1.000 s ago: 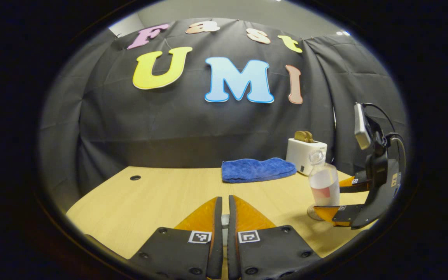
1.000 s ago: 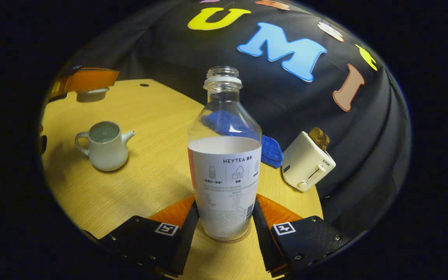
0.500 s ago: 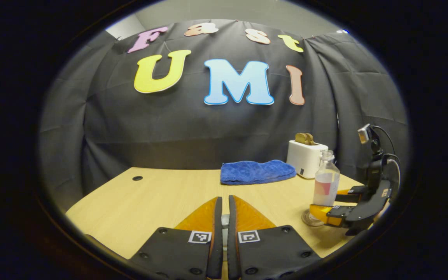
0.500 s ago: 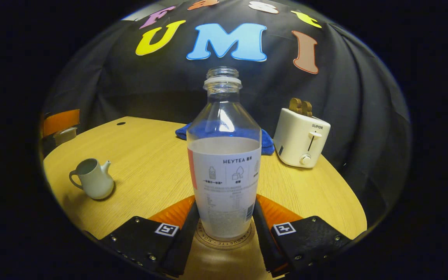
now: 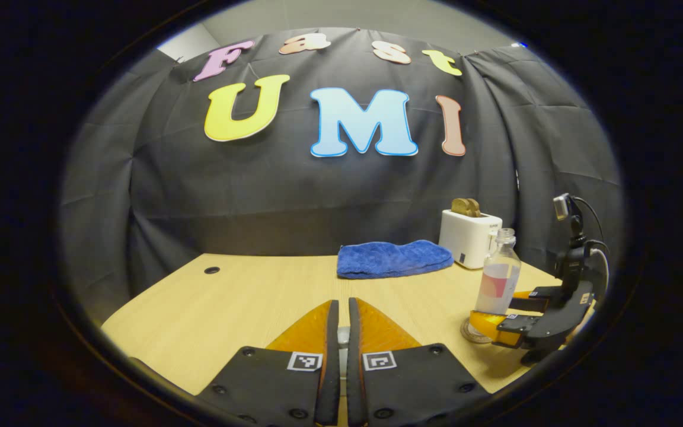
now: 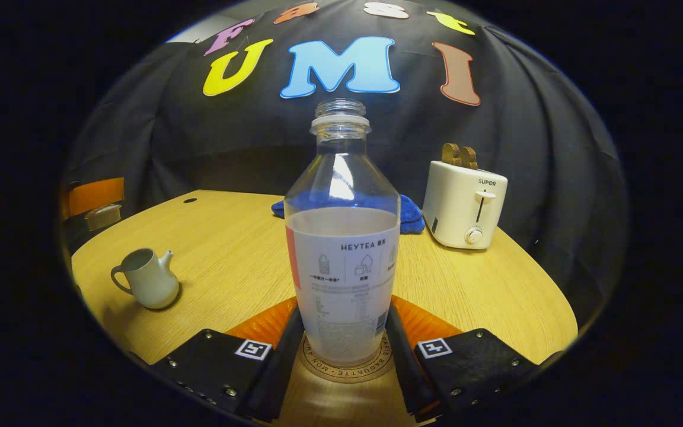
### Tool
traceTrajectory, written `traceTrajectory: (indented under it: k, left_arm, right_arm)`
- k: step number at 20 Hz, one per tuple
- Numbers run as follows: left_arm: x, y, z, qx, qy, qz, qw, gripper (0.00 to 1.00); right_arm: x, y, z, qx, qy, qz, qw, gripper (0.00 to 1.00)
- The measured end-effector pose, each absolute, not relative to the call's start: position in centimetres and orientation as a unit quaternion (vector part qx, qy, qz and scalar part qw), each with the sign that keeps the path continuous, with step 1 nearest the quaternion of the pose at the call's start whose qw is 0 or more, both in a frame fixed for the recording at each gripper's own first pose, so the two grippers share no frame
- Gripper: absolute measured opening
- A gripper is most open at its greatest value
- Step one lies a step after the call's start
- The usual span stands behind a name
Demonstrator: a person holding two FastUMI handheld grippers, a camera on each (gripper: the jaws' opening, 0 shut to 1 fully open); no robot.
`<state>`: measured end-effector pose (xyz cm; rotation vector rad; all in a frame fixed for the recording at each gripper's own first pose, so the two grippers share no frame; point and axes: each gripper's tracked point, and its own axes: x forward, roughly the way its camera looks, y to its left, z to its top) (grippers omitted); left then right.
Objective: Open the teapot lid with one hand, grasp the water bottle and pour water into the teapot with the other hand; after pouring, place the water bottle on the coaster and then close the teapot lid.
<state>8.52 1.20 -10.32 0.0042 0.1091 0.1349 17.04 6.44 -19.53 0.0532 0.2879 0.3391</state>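
We see the right tool (image 6: 341,332) level and low over the tabletop (image 6: 229,249), its fingers closed against both sides of the upright water bottle (image 6: 341,261), which stands on the coaster (image 6: 347,367). The left tool (image 5: 340,356) is raised, fingers pinched on the teapot lid (image 6: 102,215). The open teapot (image 6: 147,277) sits well left.

Left gripper (image 5: 339,332): two flat dark finger plates, each bearing a square black-and-white marker tag and round screw heads. Right gripper (image 6: 341,338): matching plates, tags, screws; seen from the left gripper view, a small mounted camera with looping black cables.
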Motion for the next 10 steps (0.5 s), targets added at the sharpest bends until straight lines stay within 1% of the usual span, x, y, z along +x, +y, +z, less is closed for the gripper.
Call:
traceTrajectory:
  k: [6,10]
  left_arm:
    - [8.7,0.7,-10.6,0.008,0.056,0.061,0.997,0.11]
    - [8.9,0.6,-10.7,0.006,0.059,0.057,0.997,0.11]
  right_arm:
    - [16.7,5.9,-19.5,0.024,0.151,0.162,0.975,0.78]
    - [16.7,5.4,-17.4,0.028,0.136,0.16,0.977,0.79]
